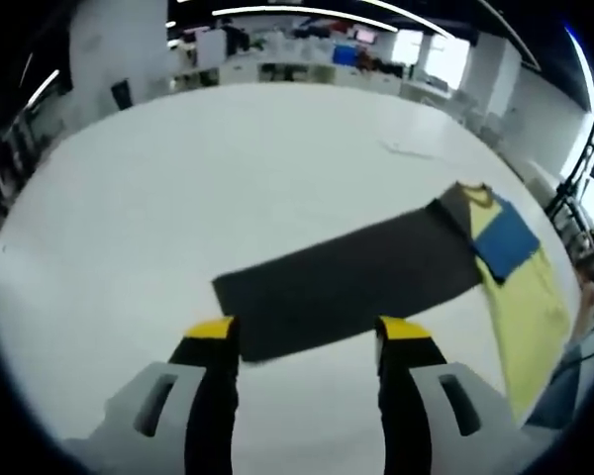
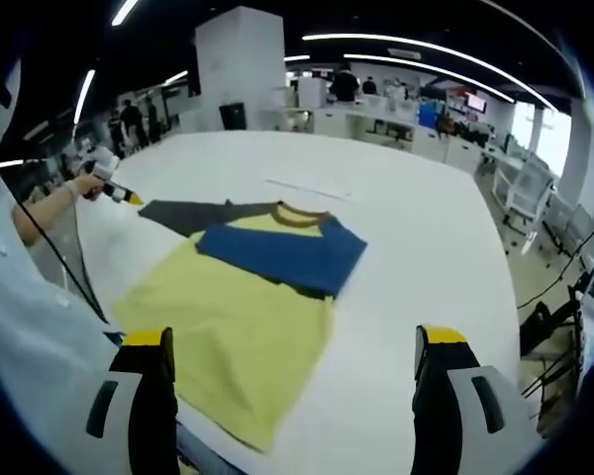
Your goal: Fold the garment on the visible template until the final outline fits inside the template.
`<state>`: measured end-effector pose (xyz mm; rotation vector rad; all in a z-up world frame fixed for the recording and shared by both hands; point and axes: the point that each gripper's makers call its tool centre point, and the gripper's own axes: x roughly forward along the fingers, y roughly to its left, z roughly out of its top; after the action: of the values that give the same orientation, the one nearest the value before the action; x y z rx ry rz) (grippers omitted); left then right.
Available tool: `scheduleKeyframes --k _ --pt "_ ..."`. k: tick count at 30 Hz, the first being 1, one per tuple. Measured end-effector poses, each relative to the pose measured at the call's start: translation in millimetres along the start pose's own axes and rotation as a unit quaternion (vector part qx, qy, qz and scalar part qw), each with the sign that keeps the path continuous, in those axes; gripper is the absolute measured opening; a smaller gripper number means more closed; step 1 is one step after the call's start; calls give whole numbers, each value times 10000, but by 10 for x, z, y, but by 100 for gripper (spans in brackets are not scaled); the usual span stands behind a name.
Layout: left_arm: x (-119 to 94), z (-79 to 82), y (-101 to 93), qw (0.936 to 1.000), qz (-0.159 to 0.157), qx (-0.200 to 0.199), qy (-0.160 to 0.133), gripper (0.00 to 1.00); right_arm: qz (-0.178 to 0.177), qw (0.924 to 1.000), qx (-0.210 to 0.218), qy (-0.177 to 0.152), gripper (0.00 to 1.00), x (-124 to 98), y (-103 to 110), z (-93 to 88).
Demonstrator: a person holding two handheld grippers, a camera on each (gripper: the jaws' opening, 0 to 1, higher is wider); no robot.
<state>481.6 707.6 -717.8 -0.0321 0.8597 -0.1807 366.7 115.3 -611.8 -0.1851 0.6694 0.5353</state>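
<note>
In the left gripper view the white table (image 1: 228, 178) spreads wide and bare across the upper and left parts of the frame, its far rim curving along the top below a row of desks and shelving. A dark grey rectangular template (image 1: 346, 282) lies flat just above centre-right, matte and smooth, with straight edges and square corners; its near long edge sits just above the yellow tips of the left gripper (image 1: 305, 341). That gripper's jaws stand spread apart with nothing between them, hovering over bare tabletop. At the template's right end the garment (image 1: 520, 297) overlaps it: a soft yellow shirt with a dark collar band and a blue sleeve folded across it, trailing toward the lower right rim of the frame.

In the right gripper view the shirt (image 2: 233, 327) fills the centre, its yellow body lying mostly flat with gentle wrinkles, the blue sleeve (image 2: 282, 252) folded over the chest, the brown ribbed collar (image 2: 299, 215) at the far end. The template's (image 2: 193, 213) dark strip shows beyond it at upper left. The shirt's near hem reaches the table's near edge at the lower left. Open white tabletop (image 2: 416, 237) runs to the right and beyond. The right gripper (image 2: 297, 346) has its jaws released and wide apart, empty, flanking the shirt's near part. At the left edge, a person's hand holds the other gripper (image 2: 109, 178) near the template's end; I cannot tell its jaw state from here.
</note>
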Motion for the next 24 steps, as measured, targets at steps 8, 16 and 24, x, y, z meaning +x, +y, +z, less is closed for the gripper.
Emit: scheduleKeyframes --k 8,16,24 --pt "-3 26 118 9997 200 -148 -86 47 25 10000 -8 41 100 17 11 0" --pt "58 60 228 9992 291 -222 -164 42 49 9999 4 101 100 28 27 -26" --pt "137 42 345 9986 425 -264 -165 37 22 9999 31 140 100 35 18 -47"
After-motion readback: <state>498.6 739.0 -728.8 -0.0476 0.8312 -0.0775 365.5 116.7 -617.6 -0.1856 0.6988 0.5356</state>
